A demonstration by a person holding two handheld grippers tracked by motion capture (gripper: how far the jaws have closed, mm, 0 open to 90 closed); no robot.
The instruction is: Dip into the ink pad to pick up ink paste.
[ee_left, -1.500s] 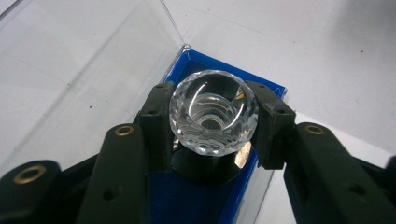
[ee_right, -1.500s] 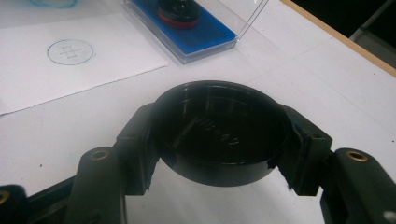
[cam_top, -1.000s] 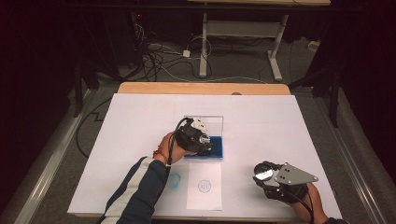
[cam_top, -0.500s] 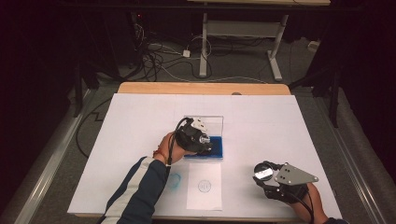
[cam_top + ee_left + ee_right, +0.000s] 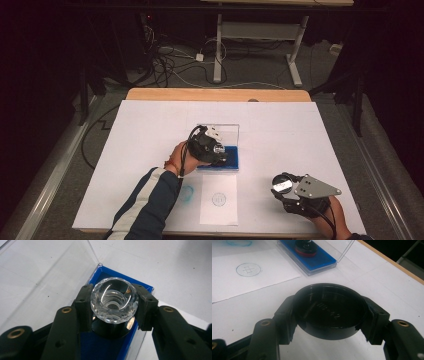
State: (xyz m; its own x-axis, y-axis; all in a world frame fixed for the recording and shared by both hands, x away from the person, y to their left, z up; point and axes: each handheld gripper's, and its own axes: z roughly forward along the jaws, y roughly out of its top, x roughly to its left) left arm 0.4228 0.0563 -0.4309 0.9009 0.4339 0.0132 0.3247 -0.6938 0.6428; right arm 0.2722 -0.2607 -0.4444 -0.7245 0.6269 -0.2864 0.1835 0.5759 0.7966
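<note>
A stamp with a faceted clear knob stands with its black base on the blue ink pad of an opened clear case. My left gripper is shut on the knob, one pad on each side. In the high view the left gripper sits over the ink pad. My right gripper is shut on a round black cap, hollow side up, held near the table's front right.
A white sheet with a round blue stamped mark lies in front of the case, with a blue smudge on the table cover to its left. The wooden table edge runs along the far side.
</note>
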